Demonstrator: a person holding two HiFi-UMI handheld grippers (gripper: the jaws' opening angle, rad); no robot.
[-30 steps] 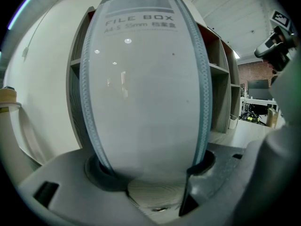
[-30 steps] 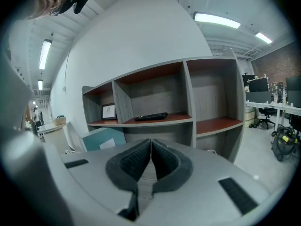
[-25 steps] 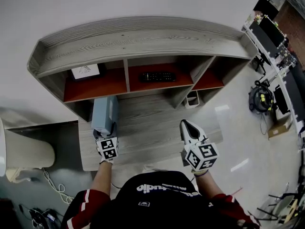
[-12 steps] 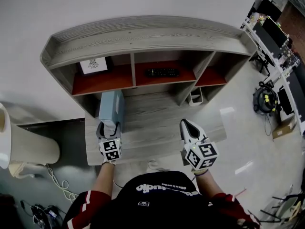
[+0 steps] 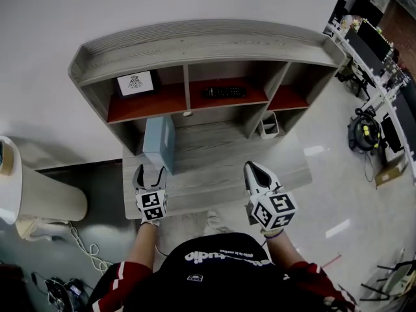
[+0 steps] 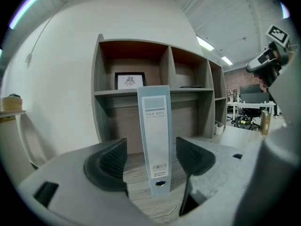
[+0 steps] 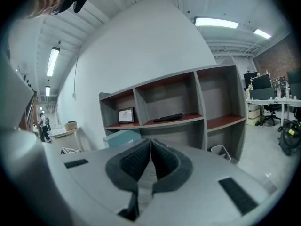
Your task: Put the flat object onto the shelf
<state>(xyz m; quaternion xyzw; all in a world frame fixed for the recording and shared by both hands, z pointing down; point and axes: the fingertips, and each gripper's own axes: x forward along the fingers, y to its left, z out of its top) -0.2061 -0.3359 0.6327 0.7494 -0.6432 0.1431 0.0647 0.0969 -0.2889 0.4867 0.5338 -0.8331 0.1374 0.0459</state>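
One file box (image 5: 159, 143) only, then. How does it look from where you stand?
— Pale blue-grey and slim, upright on its narrow edge (spine towards your left gripper (image 5: 149, 171)). In the left gripper view you can read "FILE BOX" on the spine label, and there is a round finger hole near the foot.

And where is it?
— On the grey wood-grain desk top (image 5: 221, 168), just in front of the shelf unit (image 5: 195, 44). It stands below the upright that parts the left compartment from the middle one. It is not yet on a shelf board.

What are your tongs doing?
— Your left gripper's jaws stand wide apart. The spine is lined up with the gap and neither pad touches it. Your right gripper (image 5: 253, 171) hangs over the desk's right part, jaws pressed together on nothing.

The rest of the room?
— The shelf boards are red-brown. A framed picture (image 5: 135, 83) stands in the left compartment and a remote control (image 5: 223, 91) lies in the middle one. A small white bin (image 5: 268, 127) sits by the unit's right end. The floor (image 5: 325, 174) is pale and glossy, and there are office desks (image 5: 370, 44) with monitors far to your right.

Anything changed?
— Half a second ago your left gripper's tips sat at the box's near end. Now they are drawn back just short of it. The box has kept its place.
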